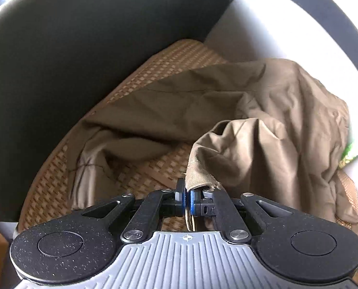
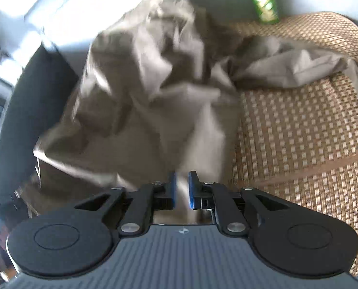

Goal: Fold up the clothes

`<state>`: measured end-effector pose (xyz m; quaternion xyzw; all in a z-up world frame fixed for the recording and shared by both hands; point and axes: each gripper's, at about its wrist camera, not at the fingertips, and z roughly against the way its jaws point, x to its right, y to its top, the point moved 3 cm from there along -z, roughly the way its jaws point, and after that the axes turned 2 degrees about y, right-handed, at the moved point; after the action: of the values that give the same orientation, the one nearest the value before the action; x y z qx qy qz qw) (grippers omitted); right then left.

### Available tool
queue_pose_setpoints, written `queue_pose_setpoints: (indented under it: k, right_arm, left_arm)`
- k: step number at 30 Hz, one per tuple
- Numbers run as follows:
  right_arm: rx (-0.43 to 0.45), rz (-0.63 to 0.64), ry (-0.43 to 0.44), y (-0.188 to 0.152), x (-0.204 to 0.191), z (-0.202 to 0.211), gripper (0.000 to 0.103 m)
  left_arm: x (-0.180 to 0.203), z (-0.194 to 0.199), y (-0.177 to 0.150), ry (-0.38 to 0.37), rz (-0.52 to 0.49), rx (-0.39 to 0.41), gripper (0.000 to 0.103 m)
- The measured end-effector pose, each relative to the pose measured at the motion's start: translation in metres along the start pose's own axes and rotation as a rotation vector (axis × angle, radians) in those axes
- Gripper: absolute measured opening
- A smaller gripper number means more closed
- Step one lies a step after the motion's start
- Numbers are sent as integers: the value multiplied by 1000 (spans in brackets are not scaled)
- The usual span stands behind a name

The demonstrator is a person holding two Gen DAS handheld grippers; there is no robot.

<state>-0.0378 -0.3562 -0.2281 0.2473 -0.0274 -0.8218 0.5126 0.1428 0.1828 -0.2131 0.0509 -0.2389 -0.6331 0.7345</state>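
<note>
Left tool (image 1: 187, 198) clamped on khaki garment (image 1: 263, 120) hem | right tool (image 2: 181, 190) apart, blurred cloth between | woven mat (image 2: 299, 132) beneath

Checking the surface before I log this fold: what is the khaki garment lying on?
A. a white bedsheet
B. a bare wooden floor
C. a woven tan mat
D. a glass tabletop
C: the khaki garment lies crumpled on a woven tan mat with a checked weave, which shows beside and beneath the cloth in both wrist views.
</note>
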Motion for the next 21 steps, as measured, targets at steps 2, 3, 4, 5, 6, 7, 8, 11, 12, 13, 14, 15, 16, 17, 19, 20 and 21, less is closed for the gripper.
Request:
queue_pose_setpoints:
  k: [2, 3, 4, 5, 6, 7, 8, 11, 12, 13, 14, 15, 16, 17, 19, 20, 21]
  right_arm:
    - [-17, 36, -65, -22, 2, -13, 42]
    - [-29, 56, -100, -34, 3, -21, 45]
    - [-39, 71, -126, -48, 5, -28, 45]
    - [-50, 86, -150, -60, 6, -34, 45]
    - [-62, 104, -176, -72, 7, -40, 45]
    - [-70, 127, -205, -82, 7, -45, 46]
    - [-69, 150, -228, -91, 7, -49, 49]
    - [-55, 210, -282, -111, 3, -60, 54]
    - [-49, 224, -301, -115, 3, -65, 54]
    - [-44, 234, -313, -118, 2, -70, 54]
    - [-40, 243, -322, -121, 2, -76, 54]
    - [-35, 255, -326, -125, 1, -82, 54]
    - [-31, 270, -327, -128, 0, -87, 54]
    - [-23, 274, -319, -130, -2, -92, 54]
    - [11, 258, -298, -131, -5, -97, 54]
    - [43, 244, -296, -130, -6, -97, 54]
    - [90, 224, -305, -127, -7, -93, 54]
  left_arm:
    - [13, 1, 10, -18, -7, -5, 0]
    - [20, 4, 14, -30, -12, -5, 0]
    - [27, 8, 17, -42, -25, -3, 0]
    - [36, 10, 25, -57, -43, 4, 0]
    - [46, 13, 33, -72, -61, 10, 0]
    - [55, 20, 39, -89, -74, 15, 0]
    - [62, 28, 46, -106, -85, 22, 0]
    - [94, 38, 69, -153, -117, 32, 0]
    - [105, 39, 75, -165, -133, 36, 0]
    - [116, 40, 80, -176, -148, 41, 0]
    - [127, 41, 86, -188, -163, 46, 0]
    - [135, 39, 90, -195, -174, 46, 0]
    - [143, 37, 93, -201, -185, 46, 0]
    - [152, 35, 97, -208, -197, 46, 0]
    - [167, 33, 102, -215, -228, 49, 0]
    - [172, 31, 104, -216, -241, 53, 0]
    - [177, 30, 105, -218, -253, 57, 0]
